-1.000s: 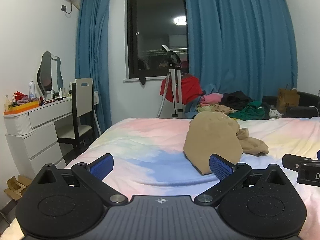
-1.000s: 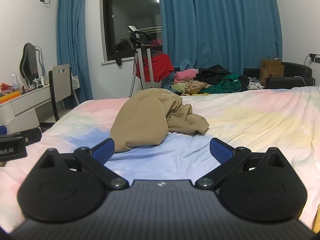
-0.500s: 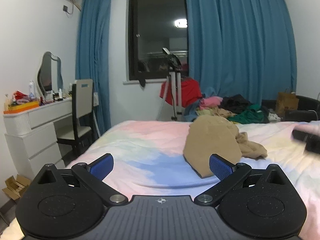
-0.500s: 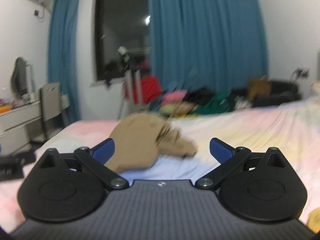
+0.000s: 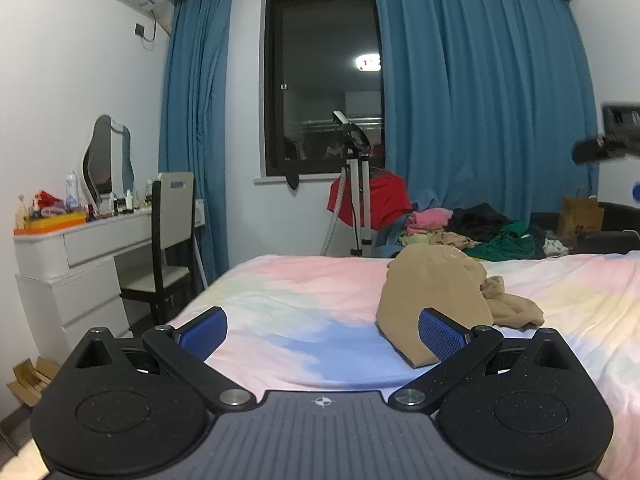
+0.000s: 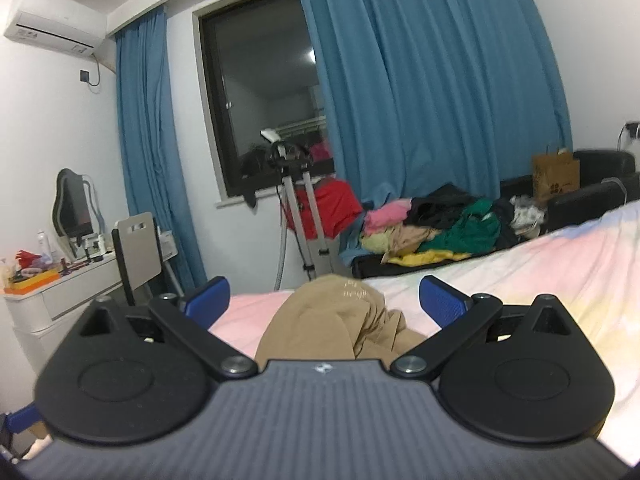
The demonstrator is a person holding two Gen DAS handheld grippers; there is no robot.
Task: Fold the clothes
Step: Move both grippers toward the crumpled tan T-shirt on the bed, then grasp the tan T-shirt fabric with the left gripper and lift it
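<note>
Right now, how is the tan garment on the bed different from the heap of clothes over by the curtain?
The tan garment lies alone on the pastel bedsheet, while the clothes heap sits beyond the bed by the blue curtain. The tan garment is one colour; the heap mixes pink, black, green and yellow pieces. The tan garment sits close ahead of the open right tongs; the heap is farther off. Both are crumpled and unfolded.

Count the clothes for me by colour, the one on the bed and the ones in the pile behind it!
Tan garment crumpled on the bed: 1
In the pile, as far as colours can be told apart:
Pink: 1
Green: 1
Yellow: 1
Black: 1
Beige: 1
Total: 6, though the heap may hide more.
</note>
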